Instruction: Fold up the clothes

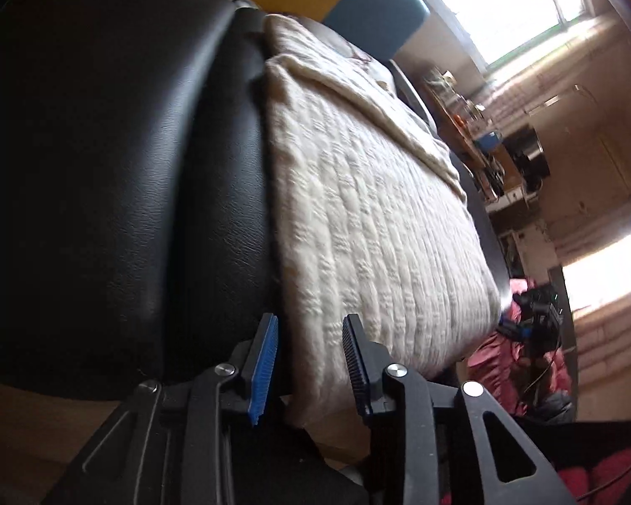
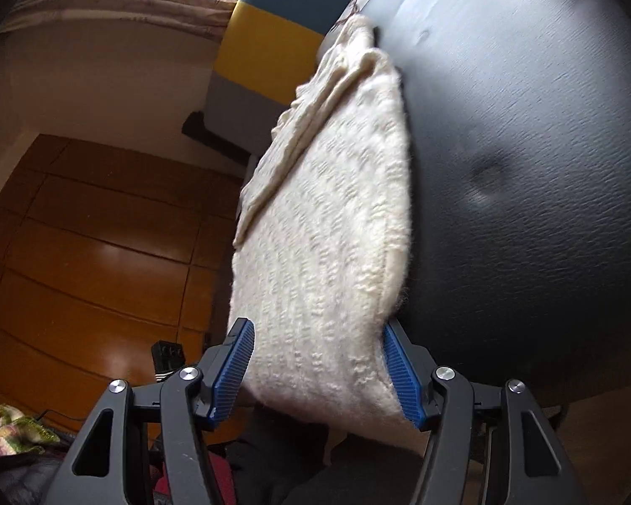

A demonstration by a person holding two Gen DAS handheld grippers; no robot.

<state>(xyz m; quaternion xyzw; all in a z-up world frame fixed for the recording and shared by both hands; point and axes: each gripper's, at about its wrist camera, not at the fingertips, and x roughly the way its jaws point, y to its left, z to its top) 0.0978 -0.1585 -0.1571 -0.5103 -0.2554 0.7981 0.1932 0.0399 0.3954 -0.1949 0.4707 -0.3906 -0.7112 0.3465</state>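
Black leather seat (image 1: 105,168) carries my folded cream knit sweater (image 1: 378,219), its long axis running from my jaws toward one o'clock. My left gripper (image 1: 311,362) straddles the near edge, jaws apart; my right gripper (image 2: 317,372) stands open around the near corner.

Black leather cushion (image 1: 105,168) seen in both views, yellow and teal panel (image 2: 269,46) set behind it, wooden floor (image 2: 92,244) lit with glare, bright window (image 1: 521,4), cluttered shelf (image 1: 479,134) against the wall, red fabric (image 1: 509,349) heaped on the floor
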